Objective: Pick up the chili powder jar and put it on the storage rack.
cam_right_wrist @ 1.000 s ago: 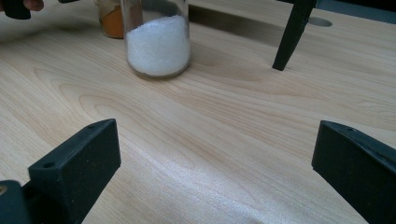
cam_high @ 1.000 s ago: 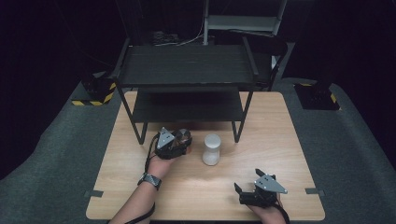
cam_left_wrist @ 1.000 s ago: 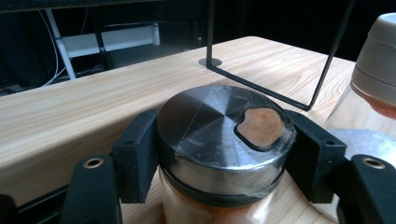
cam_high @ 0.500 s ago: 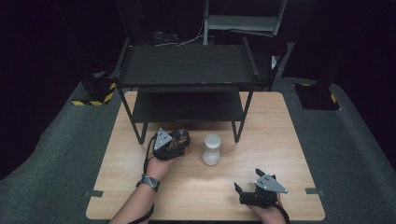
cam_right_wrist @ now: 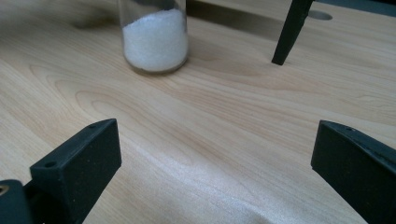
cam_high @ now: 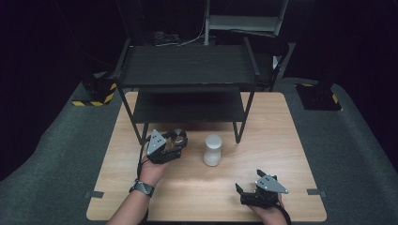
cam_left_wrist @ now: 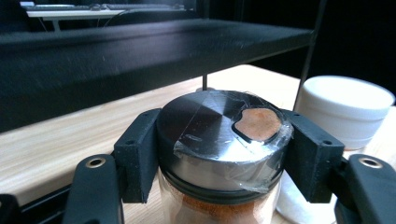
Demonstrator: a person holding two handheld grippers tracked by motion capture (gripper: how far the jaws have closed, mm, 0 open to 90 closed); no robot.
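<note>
We had the left gripper (cam_left_wrist: 219,154) clamped on the metal lid of the spice jar (cam_left_wrist: 219,140), just in front of the black shelf rack (cam_high: 187,70) and beside the white jar (cam_high: 212,150); the right gripper (cam_high: 253,187) rested open near the table's (cam_high: 281,122) front edge.

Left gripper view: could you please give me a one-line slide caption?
Left gripper clamped on a taped spice jar beside a white jar, below a black shelf.
</note>
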